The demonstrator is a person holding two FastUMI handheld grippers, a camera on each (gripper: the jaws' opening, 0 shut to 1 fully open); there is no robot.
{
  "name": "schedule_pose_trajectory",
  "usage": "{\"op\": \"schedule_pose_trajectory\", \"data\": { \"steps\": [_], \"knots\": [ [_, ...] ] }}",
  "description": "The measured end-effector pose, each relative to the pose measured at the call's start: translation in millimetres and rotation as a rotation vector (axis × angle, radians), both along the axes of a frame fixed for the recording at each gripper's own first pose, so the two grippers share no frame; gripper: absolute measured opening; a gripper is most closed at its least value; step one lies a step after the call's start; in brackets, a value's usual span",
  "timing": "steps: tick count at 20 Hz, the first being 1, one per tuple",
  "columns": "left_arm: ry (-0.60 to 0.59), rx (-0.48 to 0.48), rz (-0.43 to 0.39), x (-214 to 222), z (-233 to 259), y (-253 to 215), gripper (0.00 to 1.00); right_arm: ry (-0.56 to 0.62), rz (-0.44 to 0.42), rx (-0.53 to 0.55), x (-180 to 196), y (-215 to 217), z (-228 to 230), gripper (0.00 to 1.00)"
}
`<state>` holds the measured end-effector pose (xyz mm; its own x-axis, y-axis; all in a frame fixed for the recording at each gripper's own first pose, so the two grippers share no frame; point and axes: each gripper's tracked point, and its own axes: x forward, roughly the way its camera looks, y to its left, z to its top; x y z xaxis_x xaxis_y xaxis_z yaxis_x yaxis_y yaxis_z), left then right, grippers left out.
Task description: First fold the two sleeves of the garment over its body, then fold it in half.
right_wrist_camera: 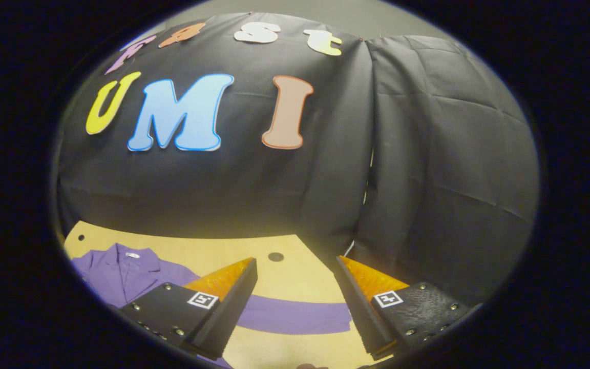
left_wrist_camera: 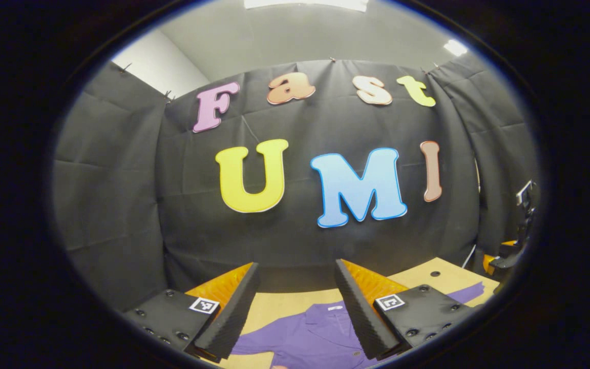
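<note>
Right gripper view showed the purple garment (right_wrist_camera: 121,277) flat, sleeve (right_wrist_camera: 295,313) outstretched — nothing folded yet; the right gripper (right_wrist_camera: 295,302) and left gripper (left_wrist_camera: 295,307) gaped wide, empty.

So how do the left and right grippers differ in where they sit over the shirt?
The left gripper hangs over the purple shirt's collar and body; the right gripper frames the outstretched sleeve on the table. Both are open, gripping nothing.
</note>
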<state>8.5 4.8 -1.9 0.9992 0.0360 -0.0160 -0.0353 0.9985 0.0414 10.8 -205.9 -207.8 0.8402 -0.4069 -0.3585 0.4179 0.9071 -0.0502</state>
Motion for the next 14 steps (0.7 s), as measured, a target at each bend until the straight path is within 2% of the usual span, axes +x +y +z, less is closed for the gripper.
{"op": "schedule_pose_trajectory", "data": {
  "steps": [8, 14],
  "knots": [
    [0.032, 0.0, 0.049, -1.1, -14.3, 2.5, 0.98, 0.259, -0.098, 0.079, -16.3, -56.9, -142.5, 0.94],
    [0.084, -0.02, 0.081, 6.3, -31.2, -0.2, 0.98, 0.388, -0.156, 0.192, -26.7, -73.9, -214.6, 0.95]
  ]
}}
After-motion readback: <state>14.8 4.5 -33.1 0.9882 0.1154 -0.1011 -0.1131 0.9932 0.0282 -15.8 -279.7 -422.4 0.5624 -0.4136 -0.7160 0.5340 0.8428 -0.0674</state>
